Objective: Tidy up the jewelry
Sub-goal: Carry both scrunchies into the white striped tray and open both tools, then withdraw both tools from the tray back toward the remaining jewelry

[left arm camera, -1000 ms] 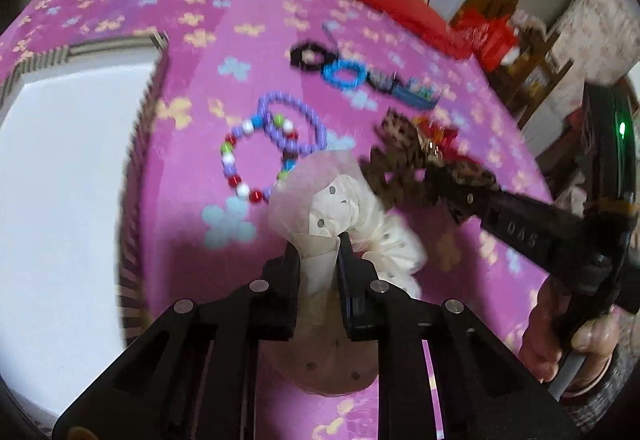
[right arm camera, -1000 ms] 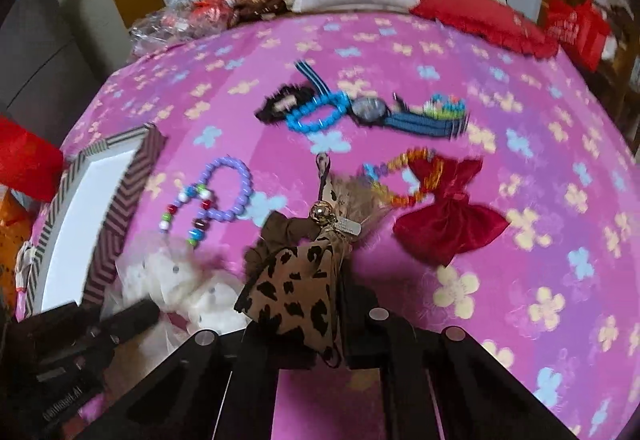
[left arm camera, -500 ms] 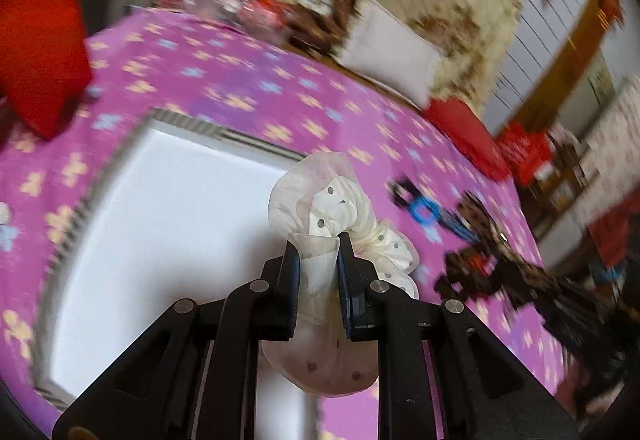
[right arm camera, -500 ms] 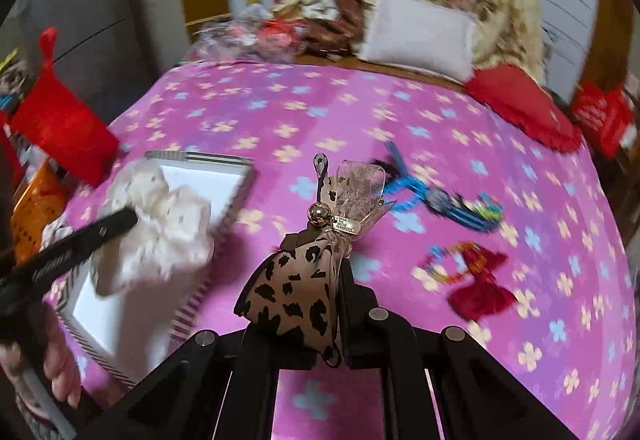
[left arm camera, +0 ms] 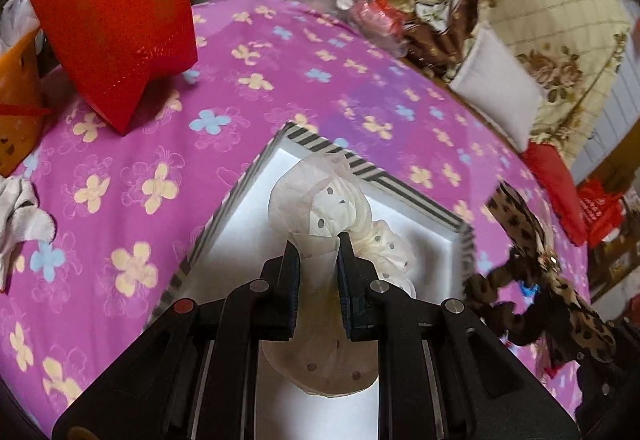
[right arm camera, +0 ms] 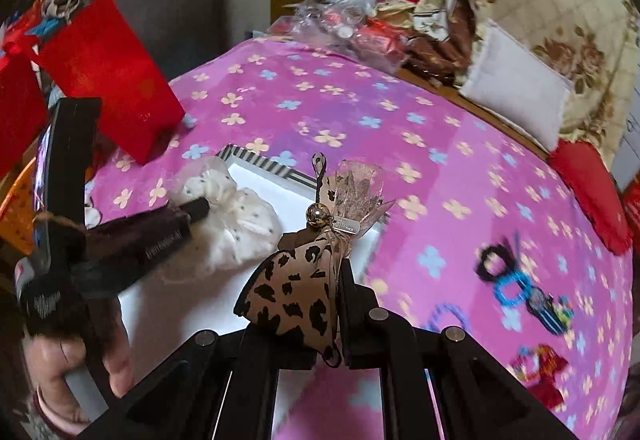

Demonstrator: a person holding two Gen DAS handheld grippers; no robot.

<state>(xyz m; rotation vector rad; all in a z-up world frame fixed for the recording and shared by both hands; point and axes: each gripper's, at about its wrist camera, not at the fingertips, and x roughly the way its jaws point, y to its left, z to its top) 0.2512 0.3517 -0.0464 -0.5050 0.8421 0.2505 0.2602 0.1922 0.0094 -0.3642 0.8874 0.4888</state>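
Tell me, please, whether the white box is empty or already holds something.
Empty, seemingly: the white box shows only bare floor, and the white scrunchie is clamped in the left gripper above it.

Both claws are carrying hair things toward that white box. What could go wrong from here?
1. The white dotted scrunchie in the left gripper hangs over the striped box, near its far rim; released there, it might drape over the edge.
2. The leopard bow in the right gripper is close to the scrunchie, so the two grippers could bump.
3. The bow's small bell and ribbon dangle loosely and may snag the box's rim.
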